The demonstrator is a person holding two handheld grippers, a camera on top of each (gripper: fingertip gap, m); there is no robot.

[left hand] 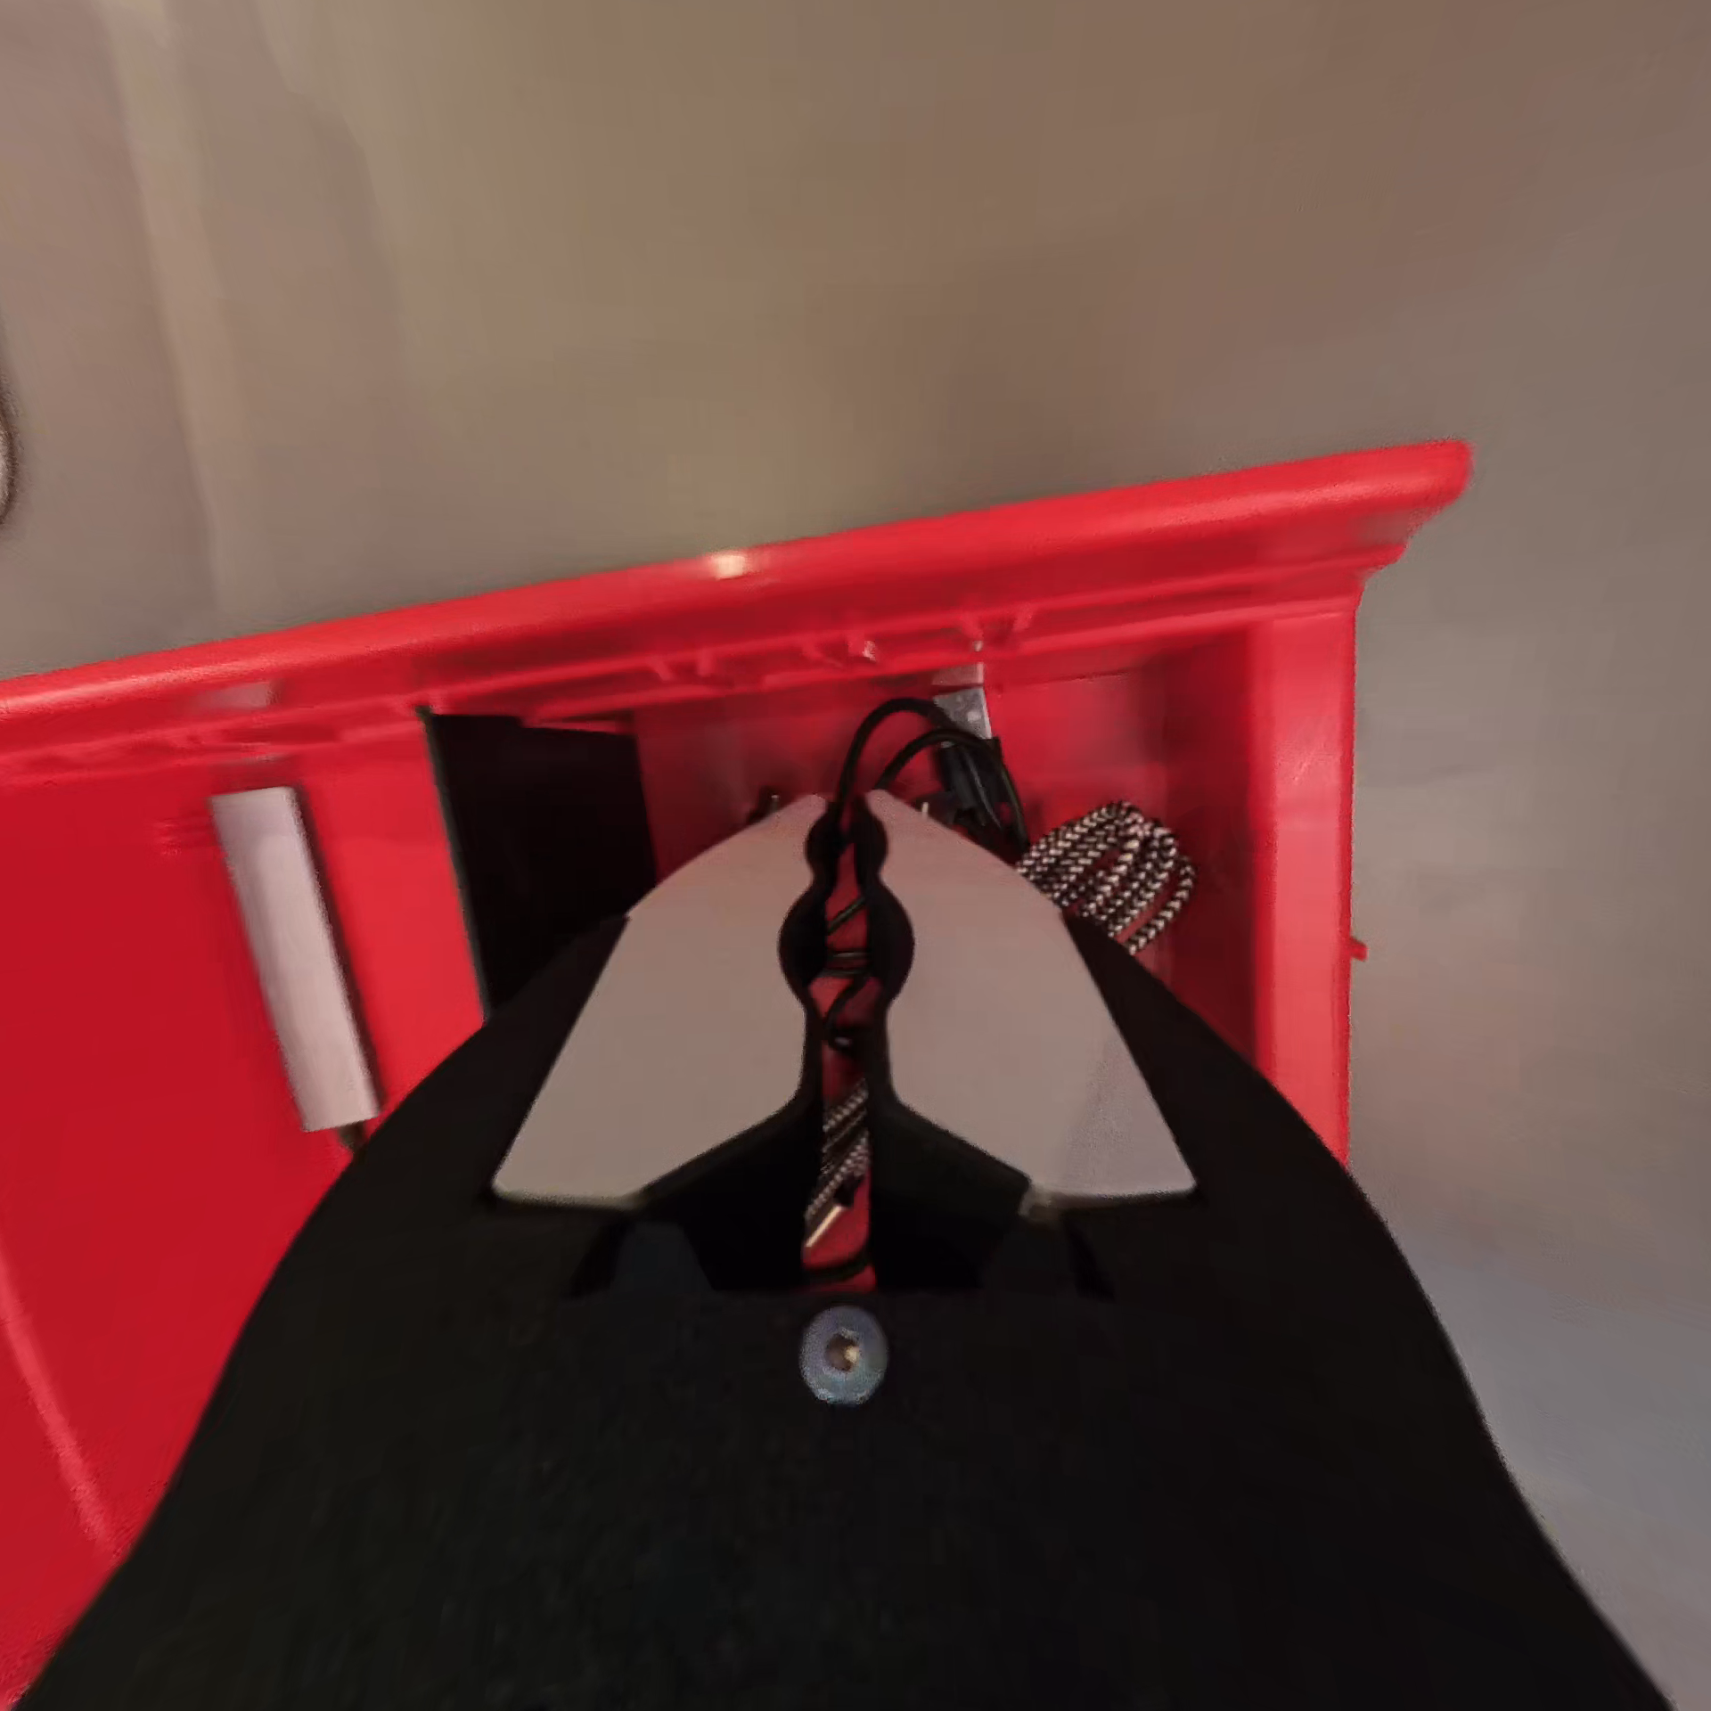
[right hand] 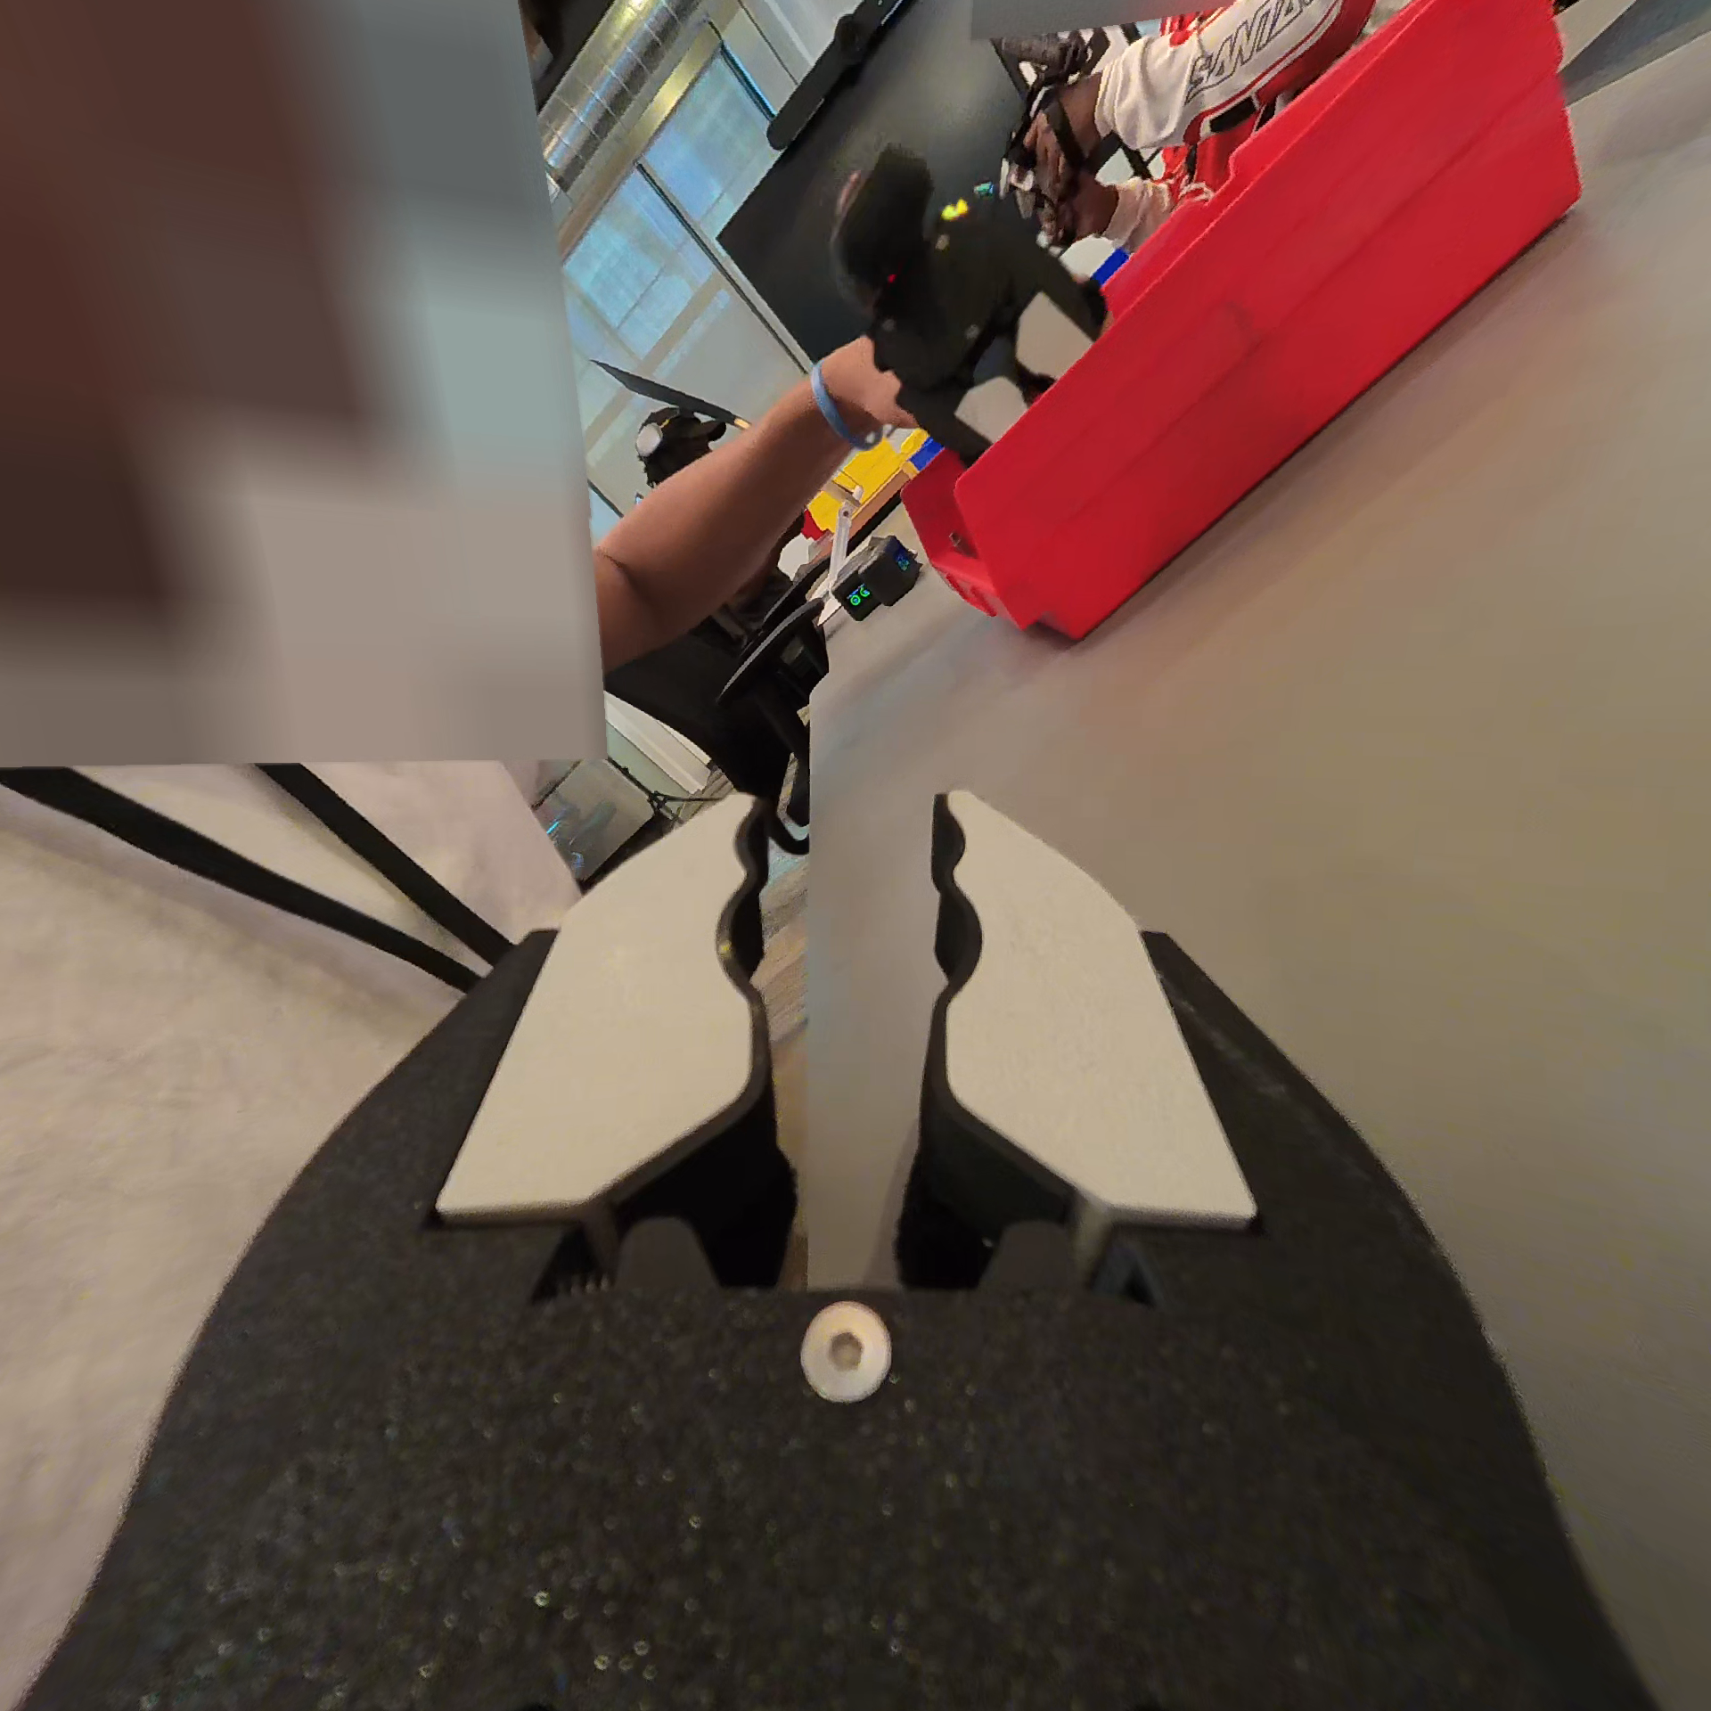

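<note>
Pinching a thin black cable (left hand: 838, 912), the left gripper (left hand: 844, 815) reaches into the red bin (left hand: 926, 583), beside a braided cable (left hand: 1106, 866) and white block (left hand: 292, 954). The right gripper (right hand: 847, 815) hangs spread and empty at the table (right hand: 1342, 787) edge, well apart.

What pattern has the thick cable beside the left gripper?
The braided cable is black-and-white woven, clearest in the left wrist view.

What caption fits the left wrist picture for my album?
Left gripper shut on a thin black cable inside a red bin.
</note>
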